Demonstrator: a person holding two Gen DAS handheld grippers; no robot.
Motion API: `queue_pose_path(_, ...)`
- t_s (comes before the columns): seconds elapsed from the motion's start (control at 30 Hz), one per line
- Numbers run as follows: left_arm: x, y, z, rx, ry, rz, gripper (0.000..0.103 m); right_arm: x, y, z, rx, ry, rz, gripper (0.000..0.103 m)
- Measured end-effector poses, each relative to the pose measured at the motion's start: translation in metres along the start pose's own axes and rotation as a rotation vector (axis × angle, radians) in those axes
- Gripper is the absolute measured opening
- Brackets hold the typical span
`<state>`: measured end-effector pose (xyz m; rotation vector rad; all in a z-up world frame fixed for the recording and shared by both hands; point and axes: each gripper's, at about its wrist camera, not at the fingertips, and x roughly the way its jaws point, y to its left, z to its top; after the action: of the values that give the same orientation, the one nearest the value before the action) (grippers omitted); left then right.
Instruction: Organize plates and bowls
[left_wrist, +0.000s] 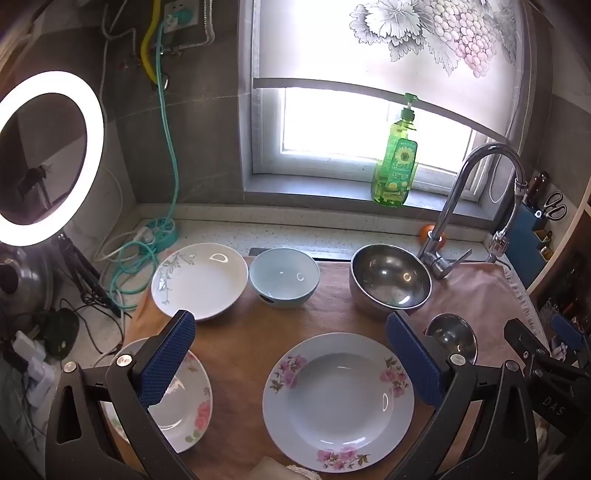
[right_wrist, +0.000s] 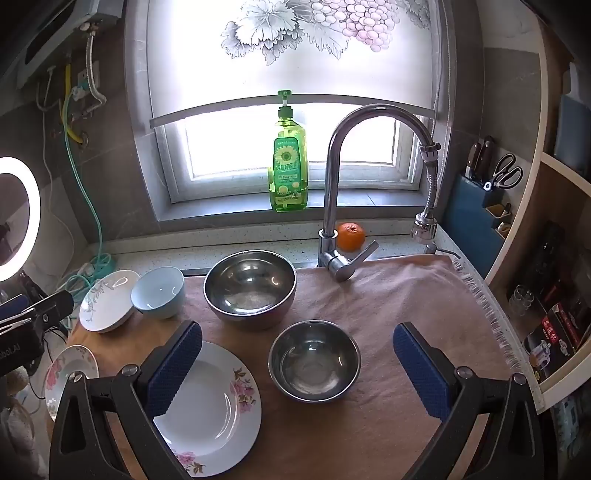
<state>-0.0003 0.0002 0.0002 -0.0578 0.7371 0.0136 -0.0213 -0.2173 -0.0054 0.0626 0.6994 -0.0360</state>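
On a brown cloth (left_wrist: 240, 339) lie a large flowered plate (left_wrist: 338, 402), a smaller flowered plate (left_wrist: 188, 410), a white leaf-pattern plate (left_wrist: 201, 280), a light blue bowl (left_wrist: 283, 277), a large steel bowl (left_wrist: 389, 280) and a small steel bowl (left_wrist: 452, 338). My left gripper (left_wrist: 291, 350) hovers open above the large flowered plate, holding nothing. My right gripper (right_wrist: 299, 363) is open and empty over the small steel bowl (right_wrist: 314, 360), with the large flowered plate (right_wrist: 210, 406) under its left finger. The large steel bowl (right_wrist: 250, 288) and blue bowl (right_wrist: 159, 291) sit beyond.
A chrome faucet (right_wrist: 343, 184) rises at the back, with an orange (right_wrist: 350, 236) behind it and a green soap bottle (right_wrist: 290, 162) on the sill. A lit ring light (left_wrist: 48, 158), cables and a power strip (left_wrist: 159, 232) crowd the left. A knife block with scissors (right_wrist: 491, 184) stands right.
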Motion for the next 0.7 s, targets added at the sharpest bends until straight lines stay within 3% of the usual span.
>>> queue_pose_path(0.7, -0.0009, -0.003, -0.0005, 0.01, -0.004, -0.004, 0.103, 0.0017, 0.0027, 0.0031, -0.008, -0.007, -0.01, 0.102)
